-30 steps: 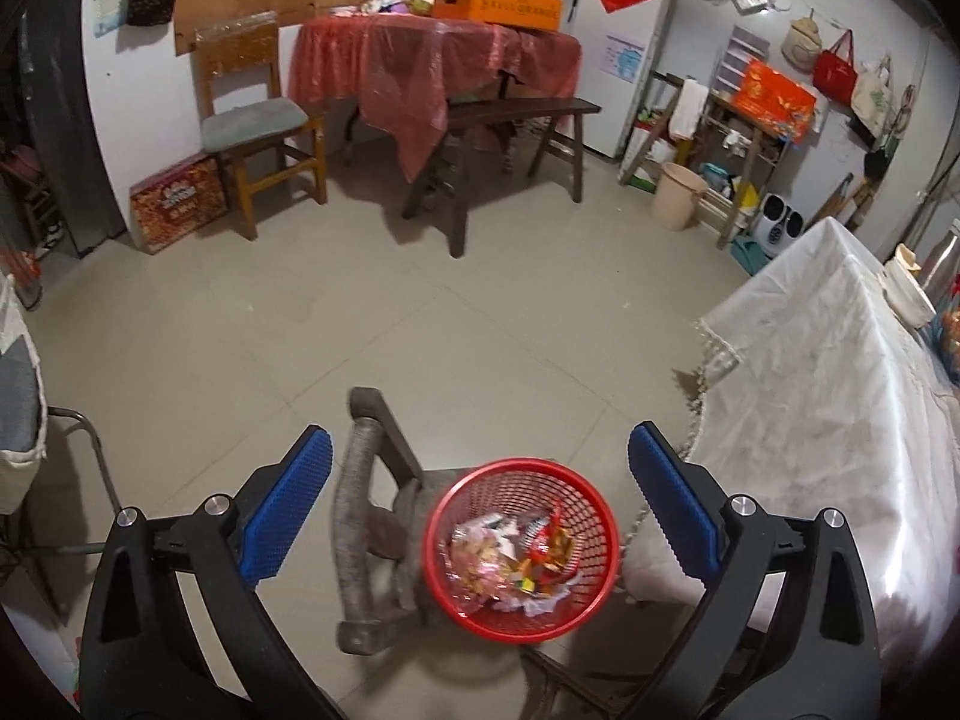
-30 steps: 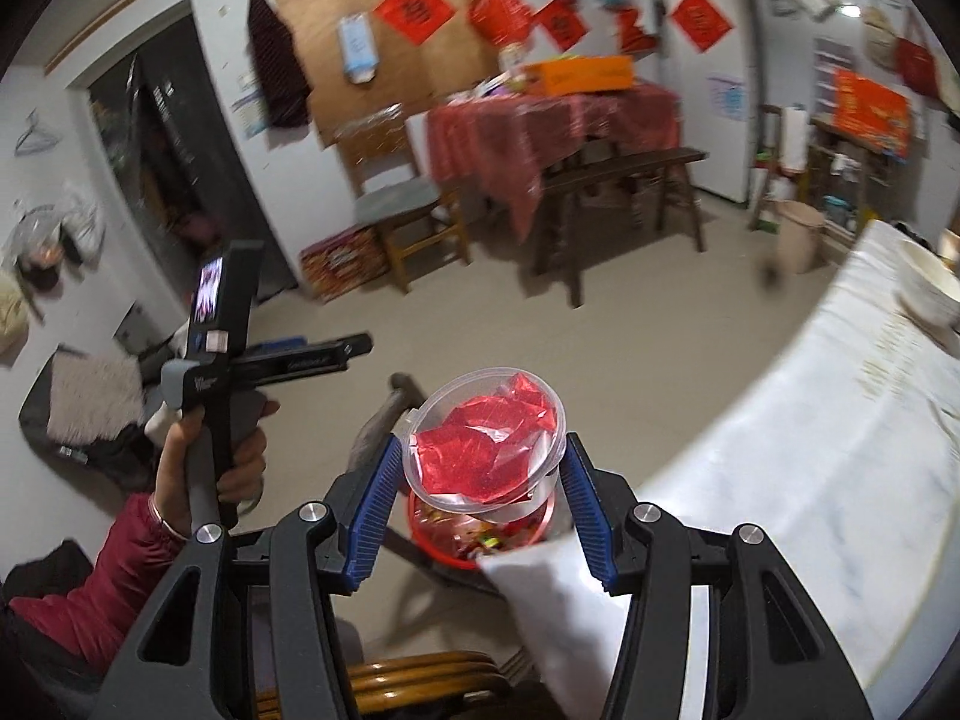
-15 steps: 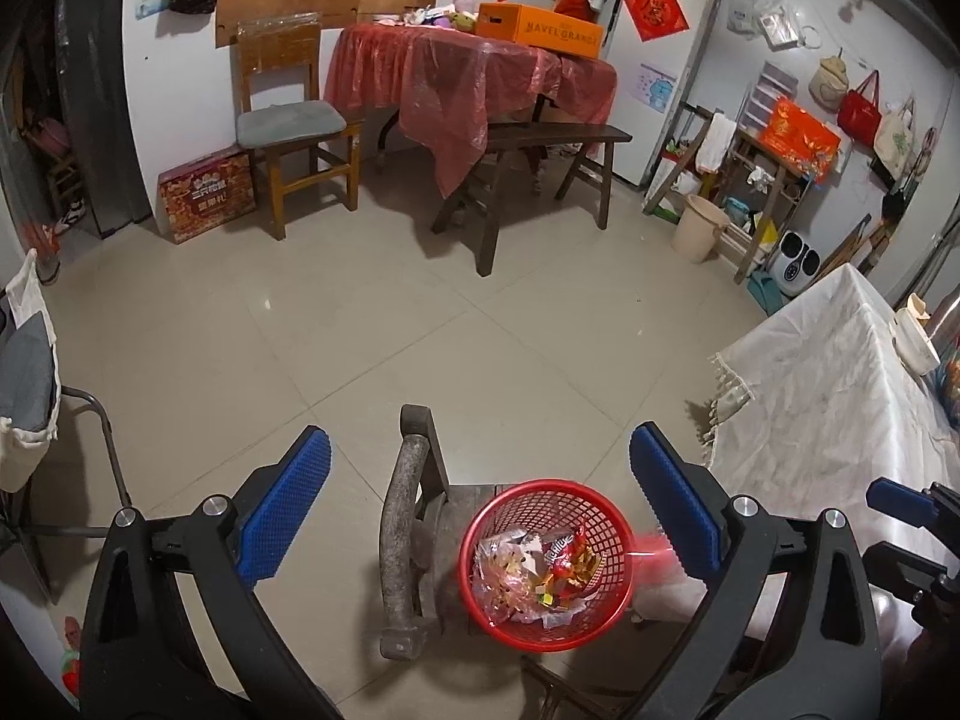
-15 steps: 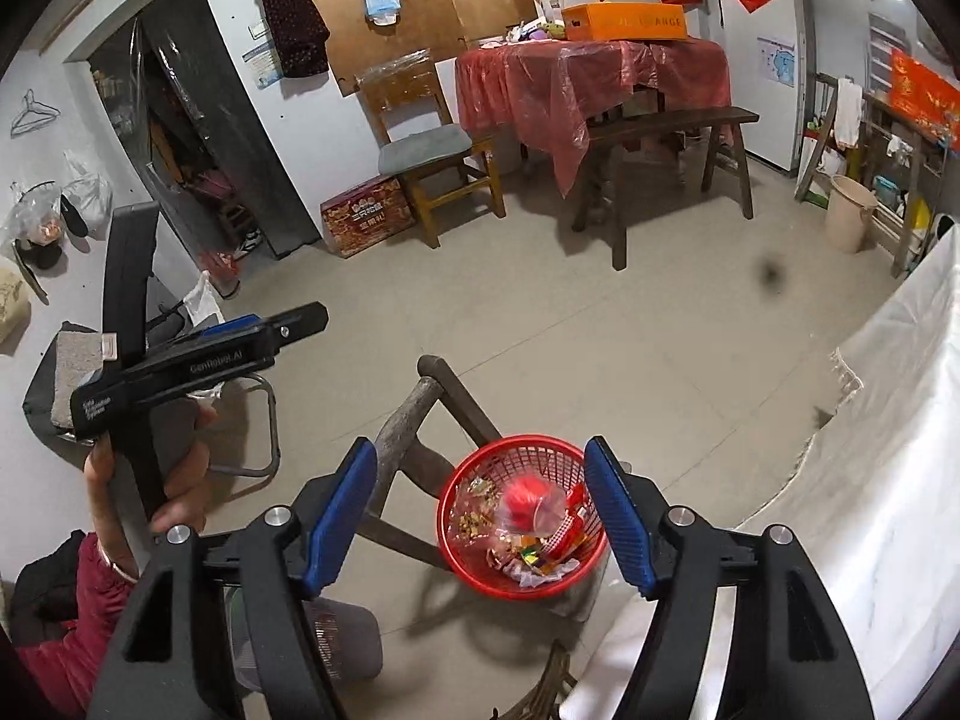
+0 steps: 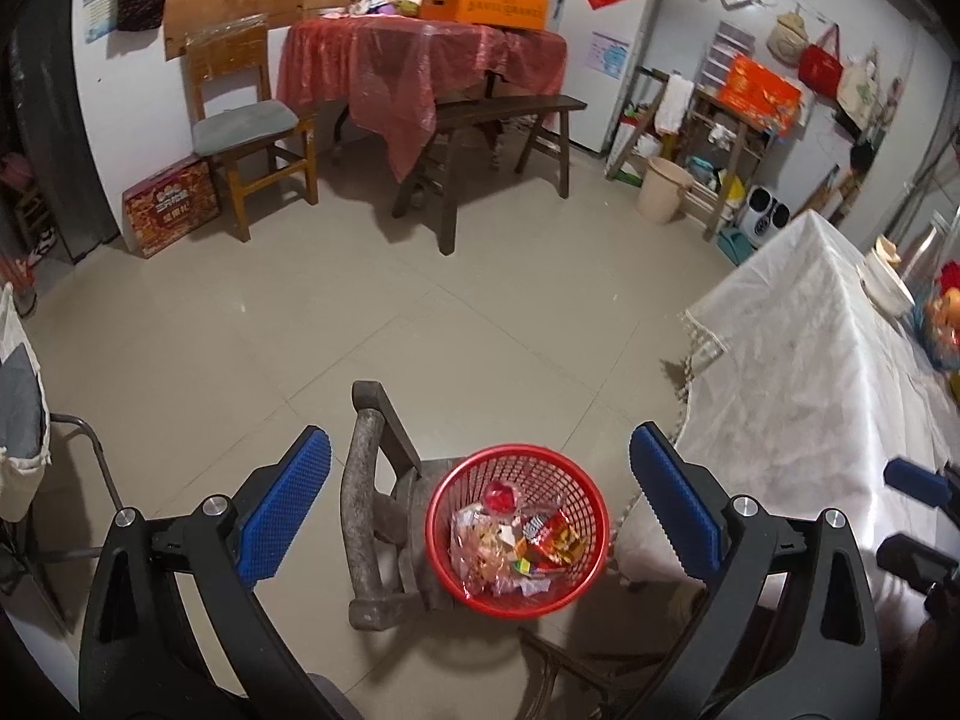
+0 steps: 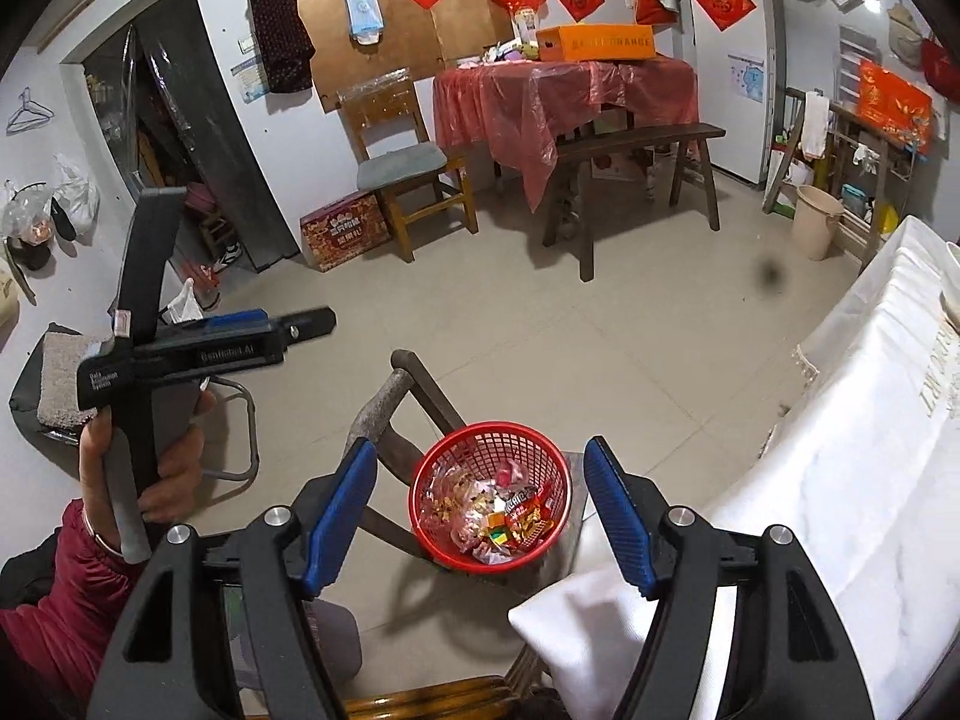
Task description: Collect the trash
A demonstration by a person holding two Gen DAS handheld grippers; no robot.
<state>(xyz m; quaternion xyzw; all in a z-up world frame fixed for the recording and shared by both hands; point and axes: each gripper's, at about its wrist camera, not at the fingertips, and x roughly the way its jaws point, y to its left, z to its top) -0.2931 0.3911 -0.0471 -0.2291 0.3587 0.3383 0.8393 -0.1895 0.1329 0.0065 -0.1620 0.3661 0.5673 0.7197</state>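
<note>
A red mesh basket [image 5: 517, 529] sits on a dark wooden chair [image 5: 366, 504] below both grippers. It holds wrappers and a clear plastic cup with red stuffing [image 5: 500, 498]. My left gripper [image 5: 480, 501] is open and empty above the basket. My right gripper [image 6: 480, 510] is open and empty, also above the basket [image 6: 489, 504]. The left gripper shows in the right wrist view [image 6: 300, 327], held up at the left.
A table with a white cloth [image 5: 810, 372] stands at the right, with bowls at its far end. A red-covered table [image 5: 420, 60], a bench [image 5: 498, 114] and a wooden chair [image 5: 246, 126] stand at the back. A beige bucket [image 5: 663, 189] is near the shelves.
My right gripper let go of the clear cup with red stuffing; it dropped into the red basket. Both grippers have risen and pulled back a little.
</note>
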